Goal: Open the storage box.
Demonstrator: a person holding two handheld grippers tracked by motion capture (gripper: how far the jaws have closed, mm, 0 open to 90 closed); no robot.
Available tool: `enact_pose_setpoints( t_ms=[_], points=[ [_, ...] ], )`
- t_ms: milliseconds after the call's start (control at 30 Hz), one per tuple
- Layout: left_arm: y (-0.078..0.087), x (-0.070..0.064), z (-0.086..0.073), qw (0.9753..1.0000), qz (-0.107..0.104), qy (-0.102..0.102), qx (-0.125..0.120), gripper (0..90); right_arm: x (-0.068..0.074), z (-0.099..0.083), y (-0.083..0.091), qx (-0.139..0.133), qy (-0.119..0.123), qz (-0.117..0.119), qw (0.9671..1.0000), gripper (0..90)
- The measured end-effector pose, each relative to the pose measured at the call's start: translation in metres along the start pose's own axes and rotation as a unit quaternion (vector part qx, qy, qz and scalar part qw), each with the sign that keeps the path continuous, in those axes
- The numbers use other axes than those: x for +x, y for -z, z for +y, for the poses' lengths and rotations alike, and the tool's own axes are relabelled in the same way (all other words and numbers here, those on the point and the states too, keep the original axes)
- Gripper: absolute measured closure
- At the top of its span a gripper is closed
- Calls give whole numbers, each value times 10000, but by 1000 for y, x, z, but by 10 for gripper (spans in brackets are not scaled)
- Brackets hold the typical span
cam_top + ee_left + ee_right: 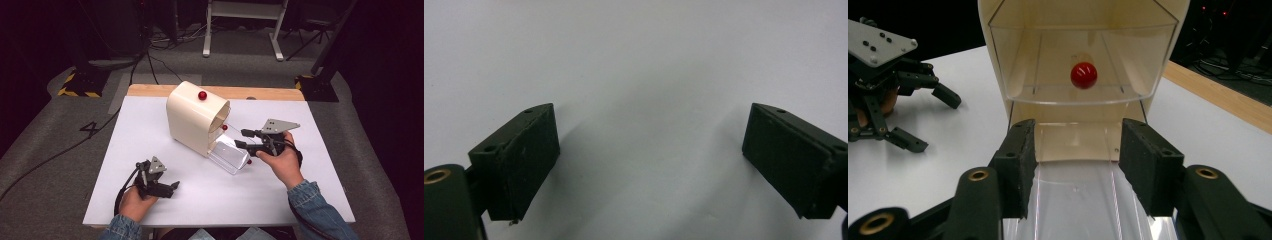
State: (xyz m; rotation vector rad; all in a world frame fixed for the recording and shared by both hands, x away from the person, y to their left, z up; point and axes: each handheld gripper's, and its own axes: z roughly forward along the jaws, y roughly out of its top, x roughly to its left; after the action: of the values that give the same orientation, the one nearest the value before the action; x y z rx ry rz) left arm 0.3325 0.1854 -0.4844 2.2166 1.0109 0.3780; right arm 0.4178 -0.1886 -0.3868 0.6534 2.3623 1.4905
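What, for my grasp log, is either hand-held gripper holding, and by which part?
Nothing. Left hand-held gripper gapes over bare table; right hand-held gripper stands open above the clear drawer.

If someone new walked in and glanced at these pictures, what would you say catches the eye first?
Probably the cream rounded box standing near the middle of the white table, with a red knob on top and a clear drawer pulled out toward the right gripper. In the right gripper view, a red knob shows through the clear panel just beyond the open jaws. The left gripper rests open near the table's front edge.
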Motion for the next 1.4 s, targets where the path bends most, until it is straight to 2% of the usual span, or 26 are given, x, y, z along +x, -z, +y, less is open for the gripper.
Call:
enact_pose_setpoints(
  t_ms=[233, 467, 600, 667, 867, 1033, 1400],
  points=[
    [0, -1, 0, 10000, 30, -24, -32, 88, -7, 4, -22, -102, 24, 80, 9999, 529],
    [0, -1, 0, 10000, 30, -20, -53, 88, -13, 9, -36, -232, 57, 137, 9996, 605],
    [0, -1, -1, 10000, 31, -42, -63, 90, -13, 11, -41, -283, 90, 197, 9994, 664],
    [0, -3, -1, 9999, 64, -42, -83, 90, -12, 11, -45, -276, 111, 198, 9994, 738],
    [0, -2, -1, 10000, 42, -39, -65, 90, -11, 11, -44, -284, 222, 135, 9993, 745],
    [0, 0, 0, 10000, 11, -3, -36, 90, -11, 11, -39, -315, 208, 98, 9992, 746],
    [-1, 0, 0, 10000, -41, 26, -21, 88, -11, 4, -7, -262, 221, 48, 9994, 746]
  ],
)
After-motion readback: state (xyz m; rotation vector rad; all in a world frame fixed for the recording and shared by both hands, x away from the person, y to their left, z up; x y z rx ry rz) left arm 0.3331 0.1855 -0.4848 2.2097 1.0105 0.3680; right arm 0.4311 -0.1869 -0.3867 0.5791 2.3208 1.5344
